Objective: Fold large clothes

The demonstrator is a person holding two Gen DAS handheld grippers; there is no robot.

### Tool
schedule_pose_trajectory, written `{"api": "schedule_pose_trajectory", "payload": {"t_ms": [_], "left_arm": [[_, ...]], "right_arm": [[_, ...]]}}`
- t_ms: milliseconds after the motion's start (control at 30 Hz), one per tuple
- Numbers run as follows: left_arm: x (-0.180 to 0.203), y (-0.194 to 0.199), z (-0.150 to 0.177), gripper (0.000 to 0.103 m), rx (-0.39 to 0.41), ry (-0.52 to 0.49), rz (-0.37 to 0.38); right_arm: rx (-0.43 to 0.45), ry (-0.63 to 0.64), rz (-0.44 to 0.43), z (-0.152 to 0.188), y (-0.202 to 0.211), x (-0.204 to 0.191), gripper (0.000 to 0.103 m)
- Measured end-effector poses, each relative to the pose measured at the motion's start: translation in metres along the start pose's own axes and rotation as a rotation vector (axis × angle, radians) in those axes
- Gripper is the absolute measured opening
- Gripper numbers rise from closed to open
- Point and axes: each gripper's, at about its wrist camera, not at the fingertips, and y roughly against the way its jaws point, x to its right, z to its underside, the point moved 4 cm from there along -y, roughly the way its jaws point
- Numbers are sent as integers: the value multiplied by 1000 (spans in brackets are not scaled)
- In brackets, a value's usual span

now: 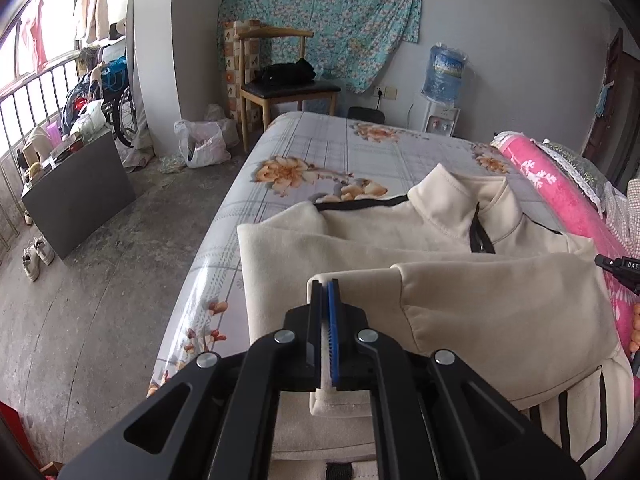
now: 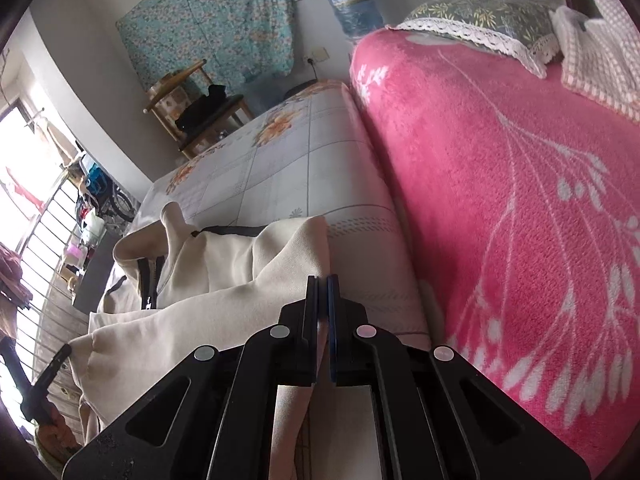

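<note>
While the cream jacket (image 1: 420, 240) lies spread on the flowered bed sheet (image 1: 320, 148) beside the pink blanket (image 2: 520, 200), its hem cloth is pinched flat in the pressed-together jaws of the left gripper (image 1: 328, 292). On the other side a thin edge of cloth is seen nipped in the right gripper (image 2: 322, 288), also pressed together. Judging from this, both edges should be raised level and together, and carried toward the collar (image 1: 452, 184) so that no slack is left.

A floral-sheeted bed (image 1: 320, 152) carries a cream jacket (image 1: 460, 232) beside a pink blanket (image 2: 520, 208).
</note>
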Motion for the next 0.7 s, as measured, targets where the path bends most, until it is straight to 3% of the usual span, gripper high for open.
{"api": "schedule_pose_trajectory", "payload": {"t_ms": [67,200,267,367,500,600,700], "left_arm": [[0,-8,2,3,-40,-6,-28],[-11,-41,23,3,-205,30,-40],[-14,-42,27,3,-195,48,-19],[-15,-37,25,6,-190,53,-12],[-15,-13,13,6,-90,50,-26],[1,2,7,6,-27,-2,31],[23,-11,13,6,-109,-61,63]], "right_arm": [[-10,5,7,0,-1,1,2],[-44,2,7,1,-8,4,6],[-37,4,13,0,-4,4,10],[3,47,31,-3,16,-2,25],[40,156,-11,1,51,-27,25],[-2,268,-96,19,62,-56,25],[-102,383,-143,50,52,-78,25]]}}
